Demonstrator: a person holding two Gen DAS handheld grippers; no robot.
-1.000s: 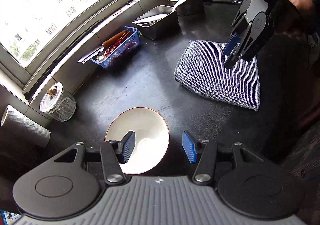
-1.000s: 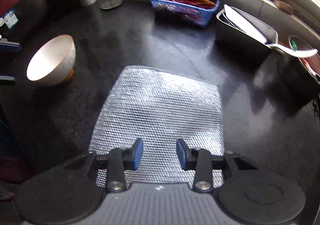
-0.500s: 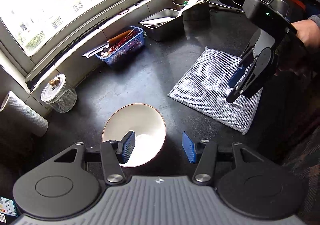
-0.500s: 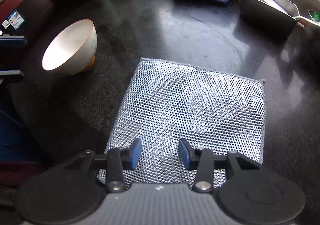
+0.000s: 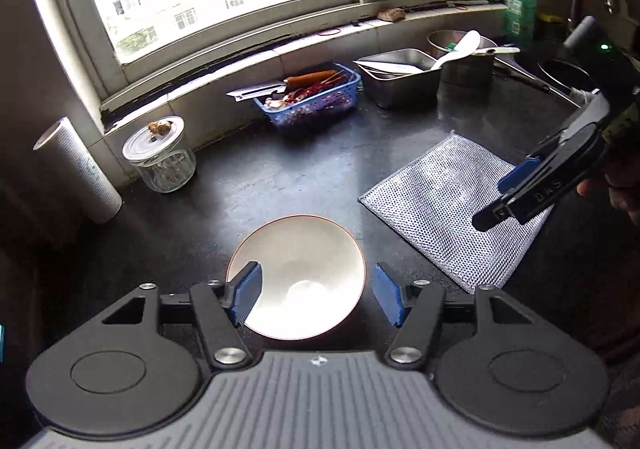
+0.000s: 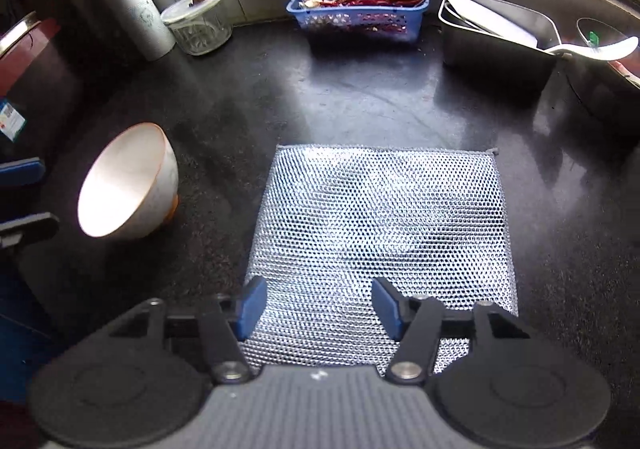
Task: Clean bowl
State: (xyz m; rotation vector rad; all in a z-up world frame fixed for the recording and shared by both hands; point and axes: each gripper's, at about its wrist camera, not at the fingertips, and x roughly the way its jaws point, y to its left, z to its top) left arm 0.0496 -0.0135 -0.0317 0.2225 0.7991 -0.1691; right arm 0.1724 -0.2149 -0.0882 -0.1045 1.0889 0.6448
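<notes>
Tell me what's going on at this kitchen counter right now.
A person is holding a two-finger gripper in each hand, getting set to clean a bowl. The left gripper is open, with the white bowl showing between its fingers, not yet gripped. The right gripper is open above the near edge of the silver mesh scrubbing cloth, which lies flat on the black counter. Nothing is picked up yet.

The dark bench (image 6: 360, 97) is carrying a white bowl (image 6: 124, 181) sitting upright, well apart from a silver mesh cloth (image 6: 380, 233) lying flat. Along the back, a paper roll (image 6: 140, 17), lidded glass jar (image 6: 198, 23), blue basket (image 6: 360, 13) and steel tray (image 6: 496, 45) are lining up.
</notes>
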